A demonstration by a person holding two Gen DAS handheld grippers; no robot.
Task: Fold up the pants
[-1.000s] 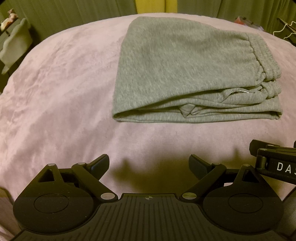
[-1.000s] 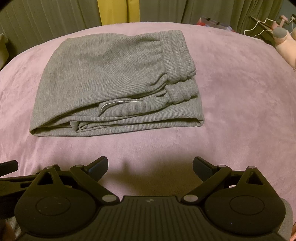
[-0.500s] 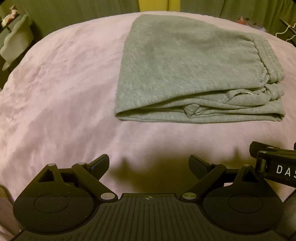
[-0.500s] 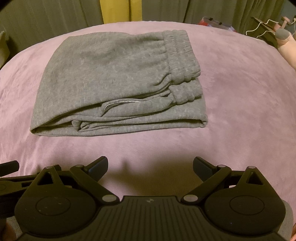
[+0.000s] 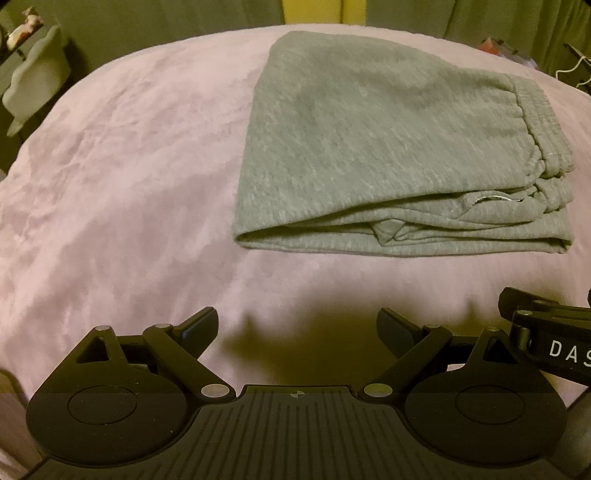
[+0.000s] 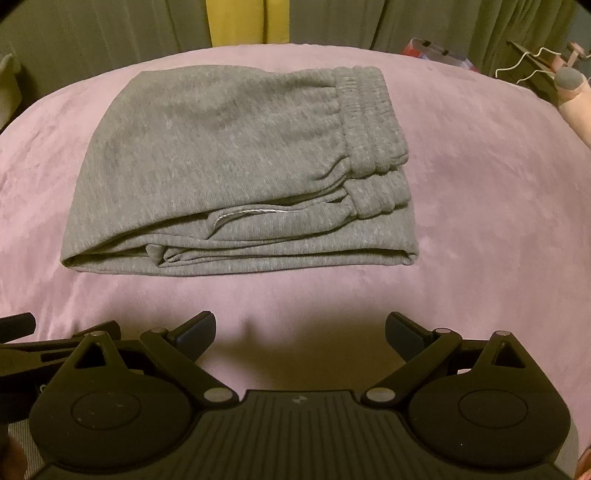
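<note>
Grey sweatpants (image 5: 388, 147) lie folded into a flat rectangle on a pink blanket (image 5: 129, 166), elastic waistband on the right and stacked layers showing along the near edge. They also show in the right wrist view (image 6: 229, 162). My left gripper (image 5: 297, 328) is open and empty, hovering over the blanket in front of the pants, apart from them. My right gripper (image 6: 300, 332) is open and empty, also in front of the pants' near edge. Part of the right gripper (image 5: 546, 332) shows at the left view's right edge.
The pink blanket (image 6: 498, 184) covers the whole bed. Dark curtains with a yellow strip (image 6: 247, 22) hang behind. A pale chair (image 5: 37, 81) stands at the far left. A pink plush (image 6: 576, 96) and clutter sit at the far right.
Both grippers have drifted slightly, so the pants sit a little lower and more to the right in each view. The pants lie unchanged. Both grippers stay open.
</note>
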